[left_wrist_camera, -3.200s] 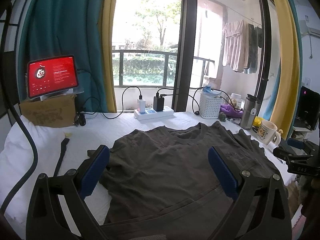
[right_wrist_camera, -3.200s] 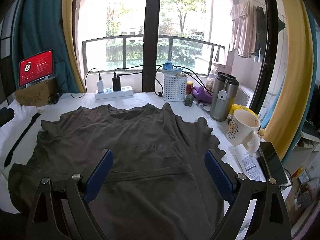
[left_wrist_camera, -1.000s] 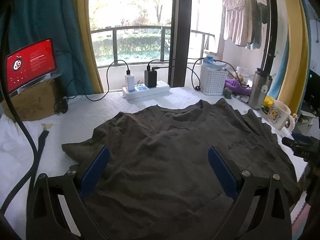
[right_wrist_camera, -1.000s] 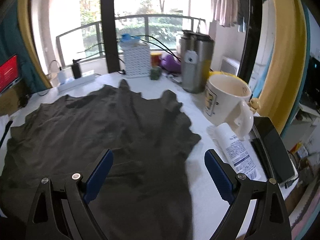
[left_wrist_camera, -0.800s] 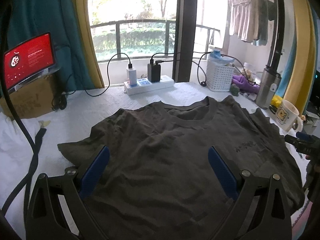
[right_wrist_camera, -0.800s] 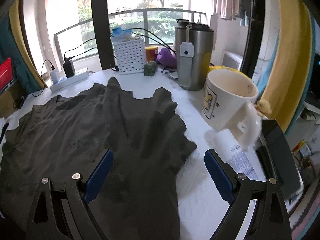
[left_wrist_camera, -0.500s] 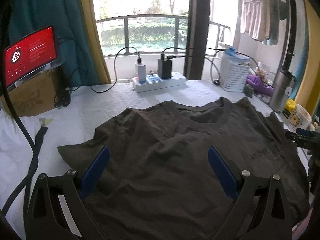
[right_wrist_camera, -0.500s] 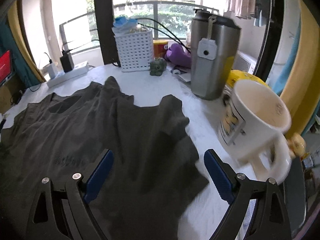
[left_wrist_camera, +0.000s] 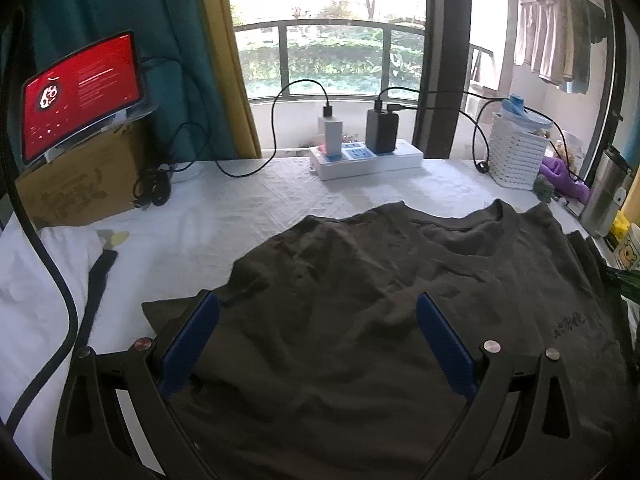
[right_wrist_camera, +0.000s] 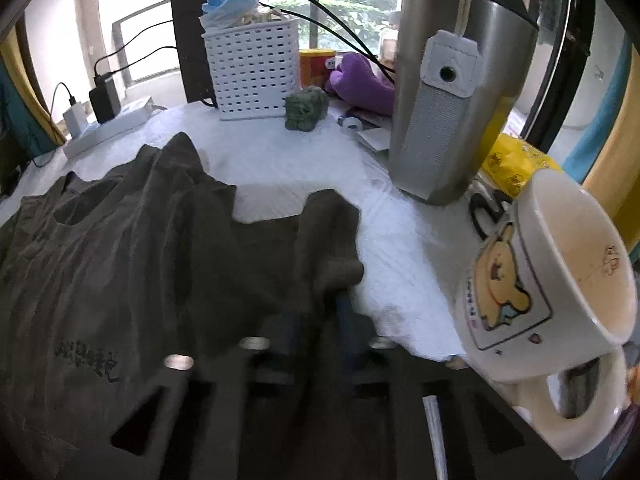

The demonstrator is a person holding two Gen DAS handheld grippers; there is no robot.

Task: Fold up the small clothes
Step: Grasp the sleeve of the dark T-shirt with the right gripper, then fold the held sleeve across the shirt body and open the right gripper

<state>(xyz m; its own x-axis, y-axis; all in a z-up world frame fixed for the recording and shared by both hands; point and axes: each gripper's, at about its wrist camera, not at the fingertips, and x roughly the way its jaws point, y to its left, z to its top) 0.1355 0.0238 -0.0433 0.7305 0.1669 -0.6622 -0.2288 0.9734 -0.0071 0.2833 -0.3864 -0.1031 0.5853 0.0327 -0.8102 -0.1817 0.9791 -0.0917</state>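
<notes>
A dark grey T-shirt [left_wrist_camera: 360,300] lies spread, front up, on the white-covered table [left_wrist_camera: 248,216]. My left gripper [left_wrist_camera: 318,344] is open, its blue pads wide apart just above the shirt near its left sleeve [left_wrist_camera: 176,312]. In the right wrist view the shirt [right_wrist_camera: 140,248] fills the left side. My right gripper [right_wrist_camera: 320,320] is shut on the shirt's right sleeve [right_wrist_camera: 332,248], with cloth pinched between the blue pads.
A white cartoon mug [right_wrist_camera: 552,300] stands very close on the right of my right gripper, with a steel tumbler [right_wrist_camera: 452,92] behind it. A white basket [right_wrist_camera: 252,68], power strip [left_wrist_camera: 368,156] with cables, and a red-screened tablet [left_wrist_camera: 80,96] on a cardboard box line the back.
My right gripper has moved forward to the right sleeve and closed on it; it was wide open before. My left gripper has shifted left toward the left sleeve and stays open.
</notes>
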